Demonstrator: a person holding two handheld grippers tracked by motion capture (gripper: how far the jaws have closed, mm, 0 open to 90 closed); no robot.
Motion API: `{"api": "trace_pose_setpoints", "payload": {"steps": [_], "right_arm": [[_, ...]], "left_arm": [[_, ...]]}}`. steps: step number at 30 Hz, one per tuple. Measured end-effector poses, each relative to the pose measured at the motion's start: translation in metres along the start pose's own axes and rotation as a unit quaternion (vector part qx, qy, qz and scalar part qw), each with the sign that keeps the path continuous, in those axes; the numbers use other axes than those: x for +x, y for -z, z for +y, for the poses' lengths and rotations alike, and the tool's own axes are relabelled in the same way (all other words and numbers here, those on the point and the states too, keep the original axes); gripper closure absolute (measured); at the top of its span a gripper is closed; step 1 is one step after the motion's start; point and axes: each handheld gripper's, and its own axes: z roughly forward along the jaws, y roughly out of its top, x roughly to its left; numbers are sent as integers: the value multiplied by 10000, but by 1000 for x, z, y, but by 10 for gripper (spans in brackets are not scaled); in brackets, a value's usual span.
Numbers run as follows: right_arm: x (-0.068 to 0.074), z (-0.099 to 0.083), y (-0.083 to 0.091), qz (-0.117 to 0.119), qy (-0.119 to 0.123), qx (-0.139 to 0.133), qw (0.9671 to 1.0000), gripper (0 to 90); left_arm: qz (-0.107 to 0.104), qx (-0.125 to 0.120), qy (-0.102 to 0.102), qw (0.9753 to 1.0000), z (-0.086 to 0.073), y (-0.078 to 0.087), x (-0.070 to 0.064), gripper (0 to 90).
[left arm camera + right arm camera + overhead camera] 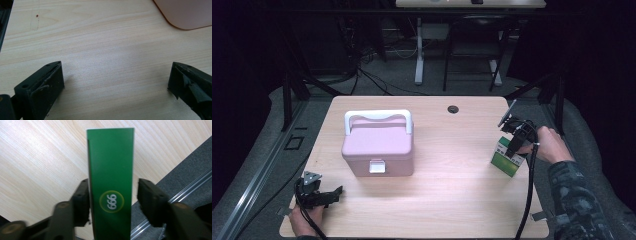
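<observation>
The green box (110,182) stands near the worktop's (447,200) right edge, between the jaws of the right tool (516,141) — one jaw touches its side, the other stands just off it. The left tool (319,194) rests spread at the front-left corner — the pink case (378,145) sits beyond it. Dark room, grey floor.

I count one pink case (378,147) with one white handle (378,118) left of centre in the high view, one green box (508,156) at centre right, two grippers, left (332,193) and right (516,148), and one wooden table (447,200).
</observation>
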Motion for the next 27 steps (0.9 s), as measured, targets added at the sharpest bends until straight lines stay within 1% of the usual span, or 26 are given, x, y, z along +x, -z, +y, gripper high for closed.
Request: {"api": "trace_pose_setpoints", "payload": {"steps": [1,2,3,5,8,10,12,13,14,15,17,19,20,21,22,25,27], "right_arm": [[0,-1,1,-10,-49,-13,10000,415],[0,-2,2,0,-68,-92,9999,388],[0,-2,4,19,-61,-66,10000,366],[1,-5,5,-3,-55,-216,9998,322],[4,-8,11,-36,-34,-319,9995,268],[7,-10,14,-52,-56,-421,9991,210],[10,-13,17,-24,-72,-492,9988,182],[11,-14,19,-8,-91,-551,9984,163],[14,-17,23,-53,-84,-667,9977,144],[16,-19,25,-74,-81,-758,9971,140],[17,-21,27,-98,-88,-799,9967,135],[20,-24,30,-139,-57,-890,9959,111],[22,-26,33,-164,-101,-908,9957,96],[23,-28,34,-177,-96,-989,9949,86],[24,-29,36,-190,-91,-998,9948,78],[28,-35,41,-184,-110,-1140,9932,52],[33,-39,45,-195,-104,-1352,9906,39]], "left_arm": [[0,-1,1,10000,0,0,0,2],[0,-1,0,10000,0,0,0,2],[1,-1,2,10000,0,0,0,2],[3,-4,6,10000,0,0,0,2],[1,0,3,10000,0,0,0,2],[2,-2,4,10000,0,0,0,2],[3,-2,4,10000,0,0,0,2],[4,-2,5,10000,0,0,0,2],[4,-2,4,10000,0,0,0,2],[6,-5,6,10000,0,0,0,2],[6,-5,5,10000,0,0,0,2],[6,-5,5,10000,0,0,0,2],[3,-3,4,10000,0,0,0,2],[3,-3,3,10000,0,0,0,2],[1,-1,2,10000,0,0,0,2],[5,-2,7,10000,0,0,0,2],[3,-2,7,10000,0,0,0,2]]}}
